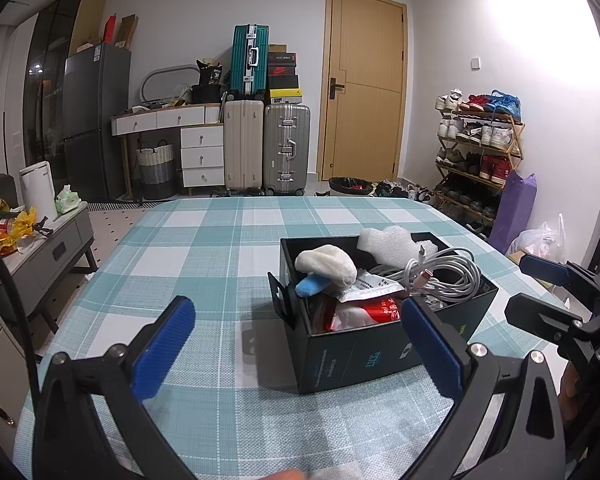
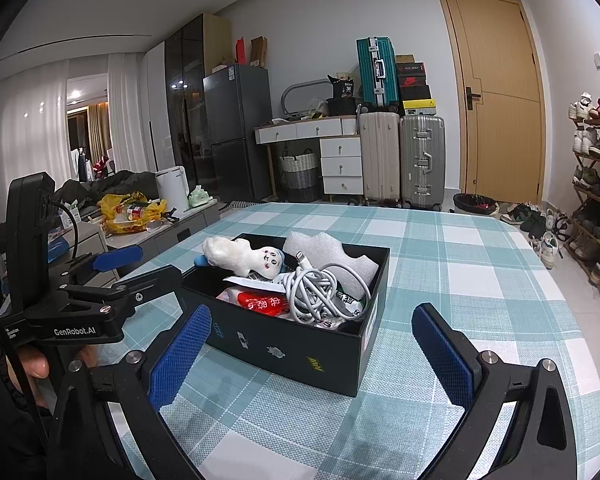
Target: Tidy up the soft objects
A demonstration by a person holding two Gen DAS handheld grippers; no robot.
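Observation:
A black open box [image 1: 380,354] [image 2: 292,350] stands on the checked tablecloth. It holds a white plush toy with blue parts [image 1: 326,266] [image 2: 244,256], a white foam piece [image 1: 388,242] [image 2: 324,252], a coiled white cable [image 1: 440,276] [image 2: 320,292] and red-and-white packets [image 1: 374,308] [image 2: 260,300]. My left gripper [image 1: 300,346] is open and empty, in front of the box's near left corner. My right gripper [image 2: 312,354] is open and empty, in front of the box. Each gripper shows in the other's view, the right one [image 1: 540,288] and the left one [image 2: 140,268], both open.
The table [image 1: 220,248] [image 2: 460,248] carries only the box. A low grey cabinet [image 1: 48,256] with bags stands to the left. Suitcases [image 1: 268,148], a drawer desk, a fridge and a door stand behind. A shoe rack [image 1: 480,160] is on the right.

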